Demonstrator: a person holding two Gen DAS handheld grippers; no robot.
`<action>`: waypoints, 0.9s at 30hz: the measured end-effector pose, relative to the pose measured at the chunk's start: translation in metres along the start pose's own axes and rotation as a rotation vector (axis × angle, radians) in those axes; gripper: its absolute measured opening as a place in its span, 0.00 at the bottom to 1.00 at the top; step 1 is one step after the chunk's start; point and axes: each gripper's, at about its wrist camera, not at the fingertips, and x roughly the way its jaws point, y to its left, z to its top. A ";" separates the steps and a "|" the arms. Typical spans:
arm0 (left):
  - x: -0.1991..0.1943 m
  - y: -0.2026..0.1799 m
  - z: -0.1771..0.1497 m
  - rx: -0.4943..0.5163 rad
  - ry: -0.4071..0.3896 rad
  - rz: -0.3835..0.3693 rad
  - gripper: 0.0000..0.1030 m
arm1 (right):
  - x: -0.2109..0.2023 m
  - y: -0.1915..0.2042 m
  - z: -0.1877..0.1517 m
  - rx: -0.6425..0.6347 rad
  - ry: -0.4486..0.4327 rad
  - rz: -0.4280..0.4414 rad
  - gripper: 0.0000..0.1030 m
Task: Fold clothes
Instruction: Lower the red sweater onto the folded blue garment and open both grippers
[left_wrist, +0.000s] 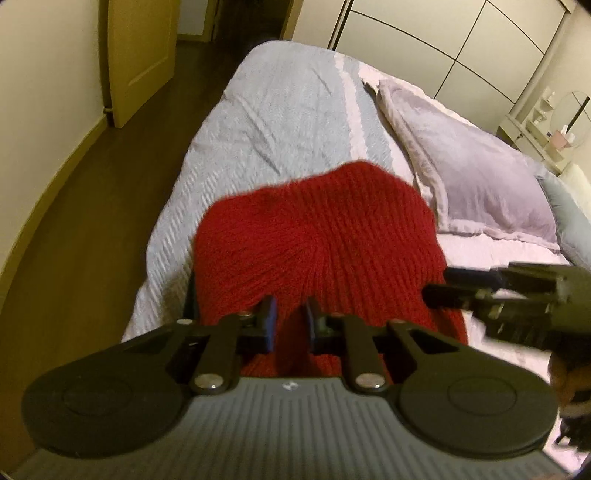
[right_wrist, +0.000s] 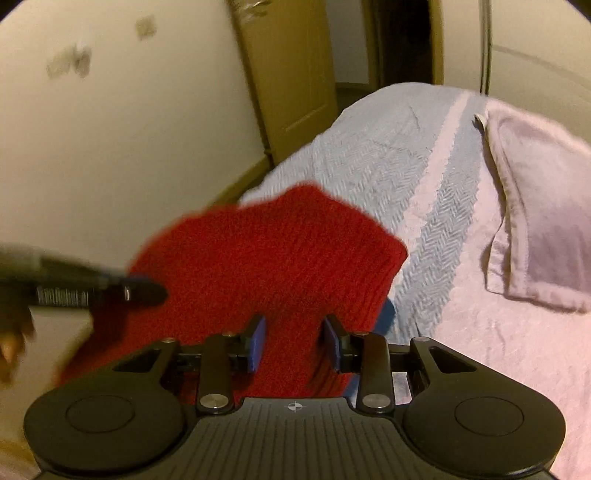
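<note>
Both tools are gripping the red knit garment (left_wrist: 314, 240) w/ fabric pinched btwn pads: left tool (left_wrist: 290, 317) and right tool (right_wrist: 293, 338). Garment is hanging lifted above the bed (left_wrist: 277, 122), near a lilac pillow (left_wrist: 480, 177).

You are working in dim, warm yellowish indoor light with soft shadows and no glare. Fisheye bends the walls (left_wrist: 44, 92) at the edges, and the other claw (right_wrist: 147, 291) smears with motion blur in each view.

A: Where does each camera sit?
B: Each sits behind its own gripper's fingers, close over the red knit garment (left_wrist: 314, 240), looking along the bed (left_wrist: 280, 122) toward the door (left_wrist: 138, 59).
A: What do the views share?
B: Garment, bed, lilac pillow (right_wrist: 546, 221), door; each shows the other gripper entering from the side.
</note>
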 end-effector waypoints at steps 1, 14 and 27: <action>-0.001 0.000 0.008 -0.005 -0.019 -0.005 0.16 | -0.004 -0.008 0.010 0.035 -0.022 0.005 0.33; 0.067 0.029 0.024 -0.033 -0.010 0.059 0.18 | 0.070 -0.054 0.029 0.092 -0.026 -0.080 0.33; -0.017 0.017 -0.039 -0.146 -0.049 0.031 0.16 | -0.055 0.011 -0.038 0.038 -0.039 0.046 0.33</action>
